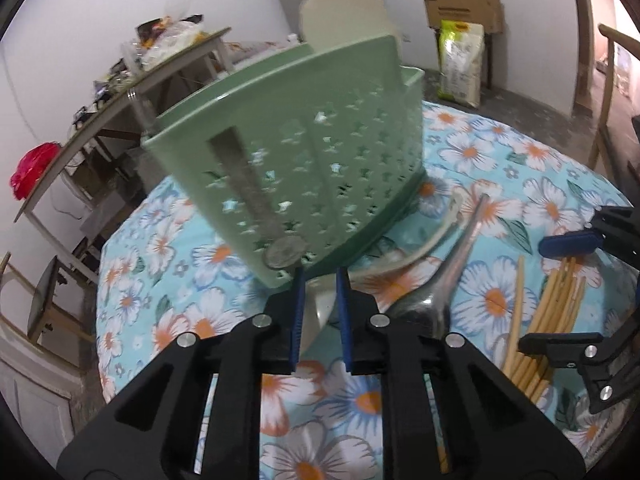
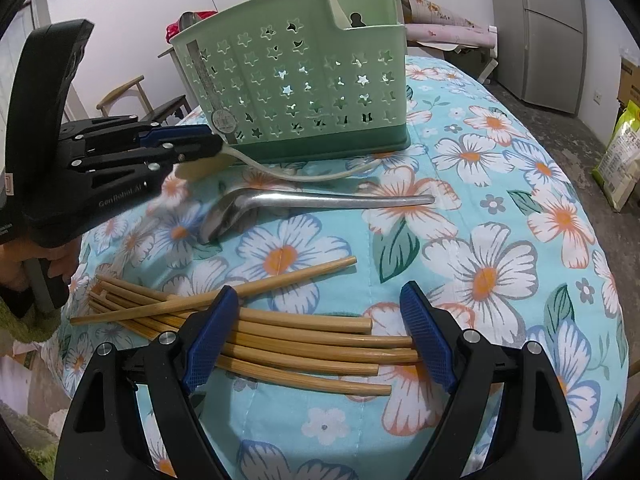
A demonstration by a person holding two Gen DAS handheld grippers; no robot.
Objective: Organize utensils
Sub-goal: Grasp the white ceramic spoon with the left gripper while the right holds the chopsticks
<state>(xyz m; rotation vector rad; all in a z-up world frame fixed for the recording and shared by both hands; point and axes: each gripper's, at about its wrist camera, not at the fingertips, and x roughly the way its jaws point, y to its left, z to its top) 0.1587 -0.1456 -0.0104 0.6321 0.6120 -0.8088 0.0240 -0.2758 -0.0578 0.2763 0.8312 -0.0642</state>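
floral tablecloth | rice bag | cardboard box | fridge

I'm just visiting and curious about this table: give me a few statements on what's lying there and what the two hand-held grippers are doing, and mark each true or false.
1. The left hand-held gripper is closed on the cream plastic spoon. True.
2. The right hand-held gripper is clamped on the chopsticks. False: its jaws stand wide open over them.
3. The metal spoon lies flat on the floral tablecloth. True.
4. The green utensil basket lies tipped on its side. False: it stands upright.
5. The chopsticks are already in the basket. False: they lie on the cloth.
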